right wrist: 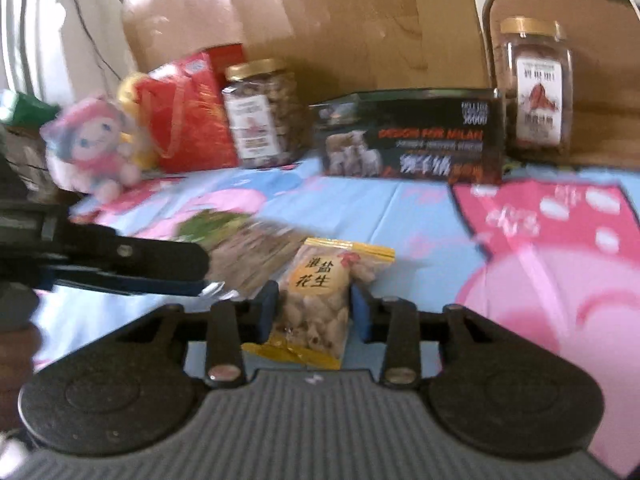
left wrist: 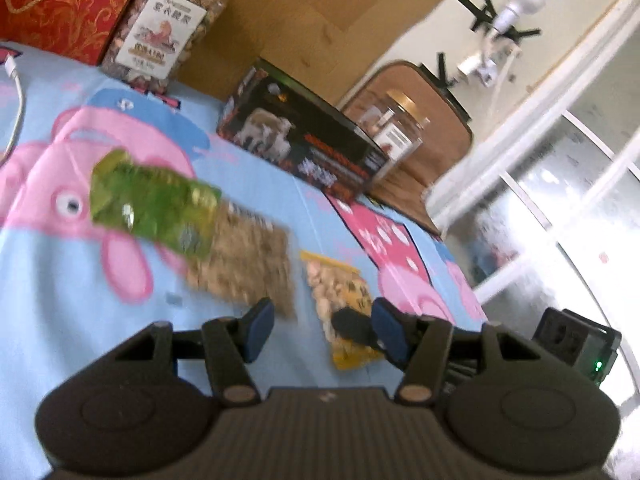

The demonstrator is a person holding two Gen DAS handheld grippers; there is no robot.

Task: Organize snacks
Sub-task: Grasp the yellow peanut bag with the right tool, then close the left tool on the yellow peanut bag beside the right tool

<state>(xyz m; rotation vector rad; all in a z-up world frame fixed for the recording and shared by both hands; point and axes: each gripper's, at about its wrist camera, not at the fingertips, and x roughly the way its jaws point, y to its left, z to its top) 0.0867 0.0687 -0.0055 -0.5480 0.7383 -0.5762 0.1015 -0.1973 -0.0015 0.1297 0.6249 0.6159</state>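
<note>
Peanut pack (right wrist: 320, 300), yellow w/ a clear window, lying flat on the cartoon sheet (right wrist: 420, 216), well in front of the black box (right wrist: 408, 136) — that's our landmark. Right gripper (right wrist: 314, 308) is right on it: blue pads either side of the pack's lower half, fingers nearly closed around it, though whether they're actually squeezing yet I can't tell. Left gripper (left wrist: 320, 328) hangs just beside, fingers spread wide, nothing between them; its arm shows dark at the left edge of the right wrist view. Sunflower-seed bag (left wrist: 192, 236), green-topped, lies left of the peanuts, also forward of the box, blurry. Behind, flanking the box: nut jar (right wrist: 264, 112) to its left, second jar (right wrist: 536, 84) to its right, red gift bag (right wrist: 188, 116) and plush doll (right wrist: 92, 148) further left.

Step in hand, prob: pinching the peanuts for a lift. To do it well — bite mid-pack, not the crinkly seal, squeeze gently since shells crush, lift straight so the film doesn't slip. Keep the left one clear of the seeds bag.
</note>
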